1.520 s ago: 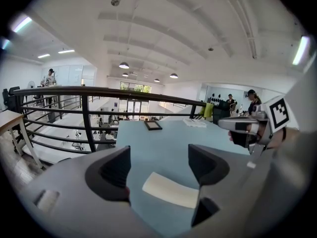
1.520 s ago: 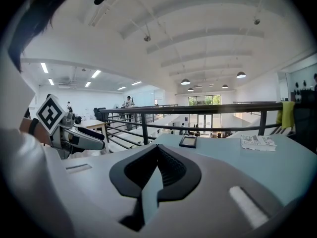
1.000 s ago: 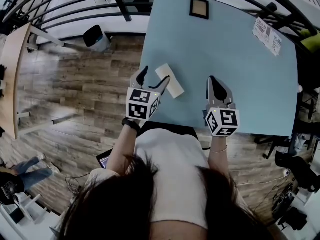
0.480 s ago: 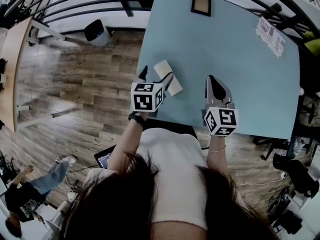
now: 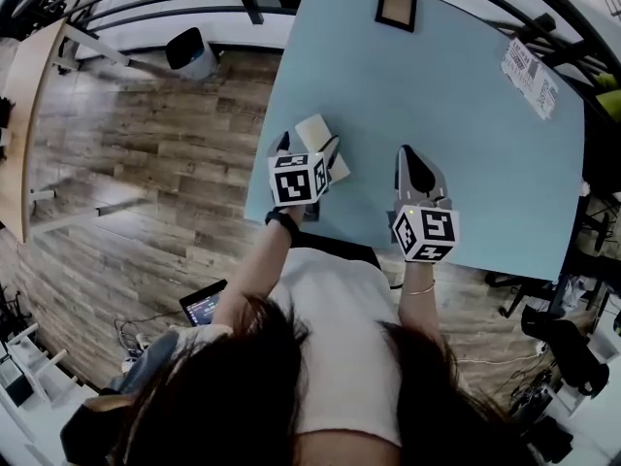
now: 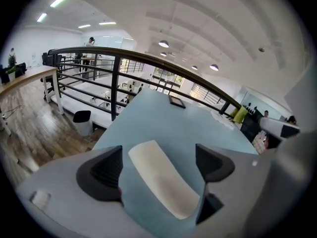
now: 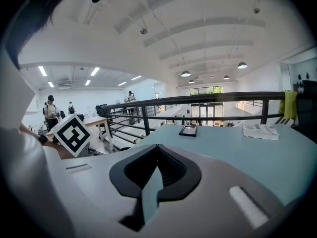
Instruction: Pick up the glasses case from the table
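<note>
Glasses case (image 6: 161, 182) now sits untouched between widening fingers of the lowered left gripper (image 6: 159, 166); right gripper (image 7: 157, 170) keeps its fingers together.

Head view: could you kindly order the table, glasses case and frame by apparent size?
1. Table
2. Glasses case, partly hidden
3. Frame, only slightly smaller and farther away, so unsure

Glasses case (image 5: 312, 131) near end hidden; sheet (image 5: 531, 78) print illegible

Open office, desks (image 6: 29, 76), railing (image 6: 148, 56), ceiling lights (image 6: 163, 43)
</note>
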### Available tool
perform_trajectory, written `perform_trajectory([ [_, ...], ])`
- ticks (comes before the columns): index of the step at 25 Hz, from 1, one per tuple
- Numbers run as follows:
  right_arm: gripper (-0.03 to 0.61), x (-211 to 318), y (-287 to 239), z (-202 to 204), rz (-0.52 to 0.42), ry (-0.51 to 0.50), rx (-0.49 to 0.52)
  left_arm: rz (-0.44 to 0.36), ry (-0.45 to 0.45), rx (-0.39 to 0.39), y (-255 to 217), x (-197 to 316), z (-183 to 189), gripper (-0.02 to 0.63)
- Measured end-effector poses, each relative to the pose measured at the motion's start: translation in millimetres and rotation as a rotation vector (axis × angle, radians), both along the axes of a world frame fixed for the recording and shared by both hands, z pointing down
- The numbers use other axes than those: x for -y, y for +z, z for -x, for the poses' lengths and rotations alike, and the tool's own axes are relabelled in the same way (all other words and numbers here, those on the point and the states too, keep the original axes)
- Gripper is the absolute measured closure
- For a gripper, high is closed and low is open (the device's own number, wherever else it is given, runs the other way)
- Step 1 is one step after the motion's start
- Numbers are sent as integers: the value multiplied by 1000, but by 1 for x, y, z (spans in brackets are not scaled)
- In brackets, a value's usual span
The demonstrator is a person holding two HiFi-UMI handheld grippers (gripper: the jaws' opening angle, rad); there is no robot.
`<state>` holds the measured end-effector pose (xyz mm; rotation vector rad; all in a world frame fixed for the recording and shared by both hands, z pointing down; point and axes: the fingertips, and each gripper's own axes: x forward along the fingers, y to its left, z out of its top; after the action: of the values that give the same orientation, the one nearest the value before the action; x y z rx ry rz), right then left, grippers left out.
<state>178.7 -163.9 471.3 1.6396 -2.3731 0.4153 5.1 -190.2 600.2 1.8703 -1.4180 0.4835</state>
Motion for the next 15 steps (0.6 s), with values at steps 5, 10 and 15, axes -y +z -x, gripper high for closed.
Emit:
perform_trajectory([
  [5, 575, 9, 5, -6, 9, -2, -11, 18, -40, 33, 12, 6, -3, 121],
  [10, 575, 12, 2, -20, 0, 28, -15, 68, -90, 37, 27, 5, -3, 121],
  [15, 575, 11, 2, -26, 2, 52, -11, 111, -139, 64, 40, 2, -4, 121],
])
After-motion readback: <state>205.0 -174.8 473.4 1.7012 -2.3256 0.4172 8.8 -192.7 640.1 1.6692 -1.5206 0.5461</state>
